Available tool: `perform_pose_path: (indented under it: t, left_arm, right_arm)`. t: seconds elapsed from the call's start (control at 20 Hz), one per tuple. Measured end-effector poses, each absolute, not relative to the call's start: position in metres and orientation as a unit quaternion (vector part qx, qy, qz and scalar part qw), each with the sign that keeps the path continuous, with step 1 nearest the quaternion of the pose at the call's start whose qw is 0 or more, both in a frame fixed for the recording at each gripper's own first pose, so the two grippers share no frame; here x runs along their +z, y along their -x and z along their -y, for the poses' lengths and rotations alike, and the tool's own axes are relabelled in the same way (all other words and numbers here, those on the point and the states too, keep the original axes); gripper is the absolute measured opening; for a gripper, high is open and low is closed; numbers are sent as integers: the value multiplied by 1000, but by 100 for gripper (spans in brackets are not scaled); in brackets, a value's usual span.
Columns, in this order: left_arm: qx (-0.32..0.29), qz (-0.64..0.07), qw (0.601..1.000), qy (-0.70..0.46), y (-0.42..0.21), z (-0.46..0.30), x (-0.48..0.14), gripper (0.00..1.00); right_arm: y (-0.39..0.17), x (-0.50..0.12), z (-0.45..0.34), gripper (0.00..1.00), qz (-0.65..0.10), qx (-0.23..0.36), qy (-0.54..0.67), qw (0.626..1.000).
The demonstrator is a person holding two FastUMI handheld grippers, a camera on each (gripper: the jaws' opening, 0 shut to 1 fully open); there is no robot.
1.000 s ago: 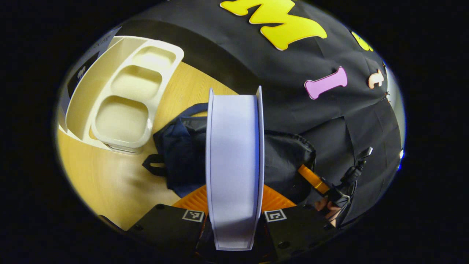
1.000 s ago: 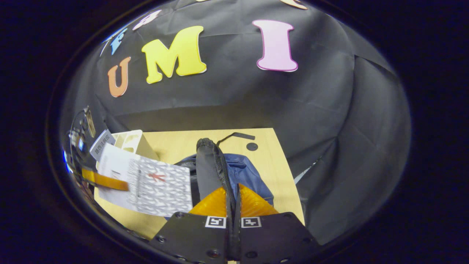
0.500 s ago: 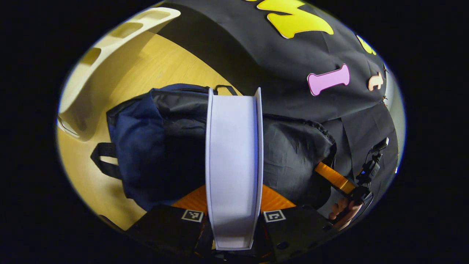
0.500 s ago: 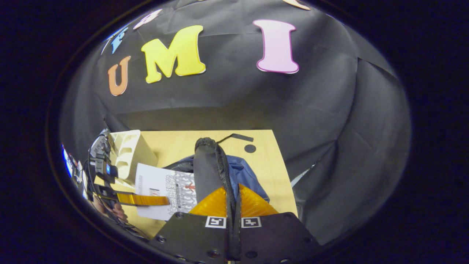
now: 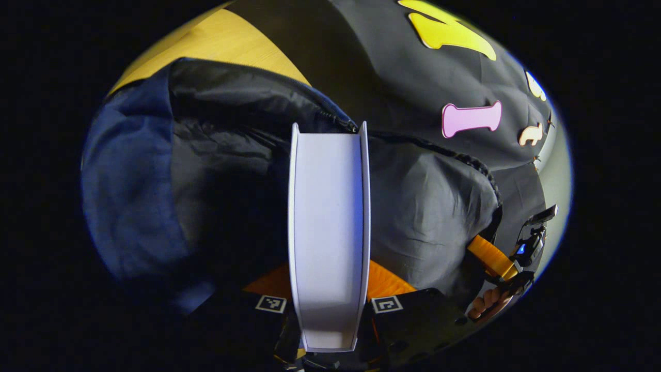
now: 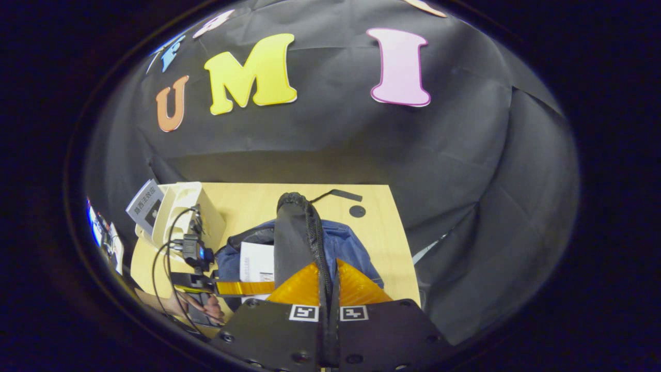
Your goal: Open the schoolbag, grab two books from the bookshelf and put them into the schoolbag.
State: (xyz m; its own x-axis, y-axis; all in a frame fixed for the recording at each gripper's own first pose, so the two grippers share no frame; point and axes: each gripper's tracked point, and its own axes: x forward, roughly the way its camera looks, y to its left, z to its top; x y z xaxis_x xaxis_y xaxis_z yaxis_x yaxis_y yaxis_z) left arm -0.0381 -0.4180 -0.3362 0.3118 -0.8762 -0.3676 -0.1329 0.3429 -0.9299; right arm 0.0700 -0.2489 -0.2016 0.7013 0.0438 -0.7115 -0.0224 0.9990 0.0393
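Left gripper view: L tool [image 5: 329,268] clamps book [image 5: 328,227] edge-on over open schoolbag [image 5: 206,170]. R tool [image 6: 330,281] pinched tight on bag's zip flap [image 6: 295,237], held up off worktop [image 6: 377,237].

We see dim, uneven light in both views. In the left gripper view the book [image 5: 329,232] is the brightest surface, sharp and evenly lit, while the schoolbag [image 5: 206,175] sinks into deep shadow at lower left. Fisheye bending curves every edge. In the right gripper view the table [image 6: 372,232] is softly lit, without glare.
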Motion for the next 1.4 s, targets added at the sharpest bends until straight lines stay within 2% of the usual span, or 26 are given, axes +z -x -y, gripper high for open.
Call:
perform_pose_path:
  t: [0.2, 0.3, 0.35, 0.45, 0.5, 0.55, 0.6, 0.75, 0.85, 1.1, 1.4]
  left_arm:
    - [-276, -525, 606, 530, 32, 422, -348, 47]
    - [-272, -538, 602, 525, 33, 420, -349, 48]
    - [-260, -552, 611, 505, 35, 416, -356, 46]
    - [-243, -579, 629, 458, 38, 405, -369, 60]
    - [-236, -590, 633, 443, 41, 400, -370, 64]
    - [-227, -599, 639, 425, 41, 395, -371, 87]
    - [-218, -606, 646, 410, 41, 390, -371, 82]
    - [-159, -630, 683, 334, 41, 356, -371, 96]
    - [-147, -628, 701, 306, 36, 336, -354, 100]
    - [-143, -569, 791, 177, 14, 274, -306, 97]
    - [-81, -444, 892, 16, -18, 163, -233, 97]
  right_arm:
    - [-71, -202, 245, 0, -386, 19, -13, 922]
    - [-70, -203, 244, 1, -387, 18, -13, 922]
    - [-70, -204, 243, 0, -387, 18, -11, 922]
    - [-69, -207, 242, 0, -388, 17, -11, 921]
    - [-67, -209, 241, 0, -390, 17, -12, 921]
    - [-66, -211, 240, 1, -391, 17, -11, 920]
    - [-67, -210, 239, 1, -391, 17, -11, 920]
    - [-66, -214, 237, 0, -391, 16, -9, 920]
    - [-65, -218, 238, 1, -393, 12, -9, 919]
    - [-65, -216, 231, 1, -391, 11, -3, 920]
    - [-61, -215, 218, 1, -388, 8, 0, 921]
